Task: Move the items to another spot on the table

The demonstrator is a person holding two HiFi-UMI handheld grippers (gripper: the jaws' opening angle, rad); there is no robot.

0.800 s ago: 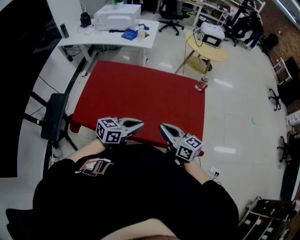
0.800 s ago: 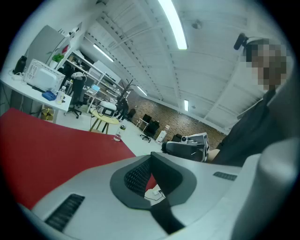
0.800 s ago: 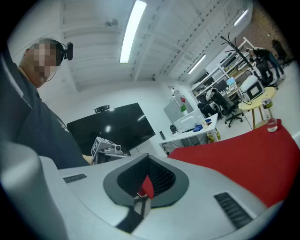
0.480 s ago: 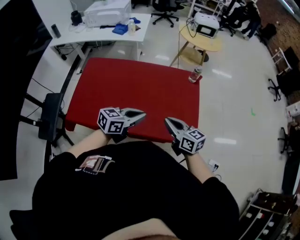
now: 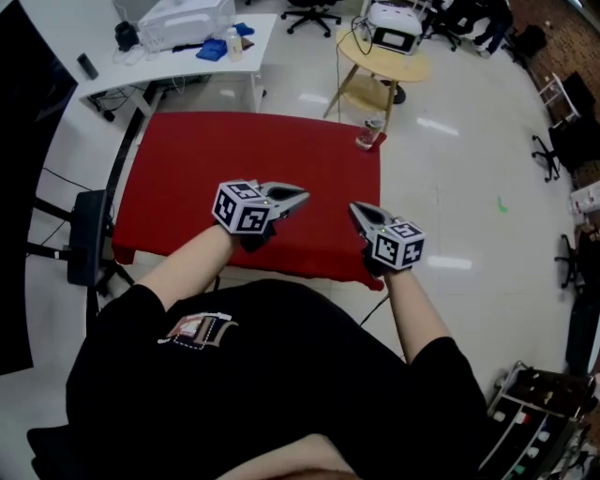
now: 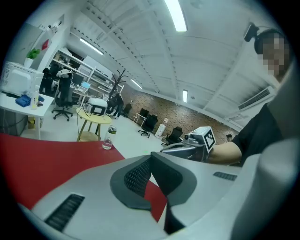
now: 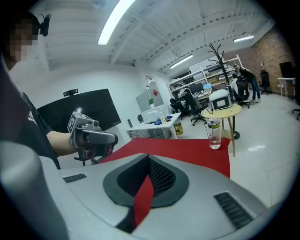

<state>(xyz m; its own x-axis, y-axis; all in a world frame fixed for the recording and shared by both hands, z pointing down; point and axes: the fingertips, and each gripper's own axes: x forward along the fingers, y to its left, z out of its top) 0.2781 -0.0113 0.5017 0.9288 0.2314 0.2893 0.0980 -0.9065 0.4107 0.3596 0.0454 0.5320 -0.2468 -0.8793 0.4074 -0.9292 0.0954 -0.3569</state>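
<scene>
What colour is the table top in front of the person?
The table top is plain red; the head view shows it best.

Clear bottle (image 5: 370, 132), capped, upright, alone at far-right corner of red table (image 5: 234, 169); upper centre of frame.

Lab office: white desk (image 5: 159, 61), swivel chair (image 6: 62, 91), shelving (image 7: 206, 75)

Wht floor (image 5: 469, 141), wht desk (image 5: 187, 67) top-L, round yellow tbl (image 5: 375, 67), brick wall (image 6: 197, 112), ceiling strip light (image 6: 174, 14).
</scene>
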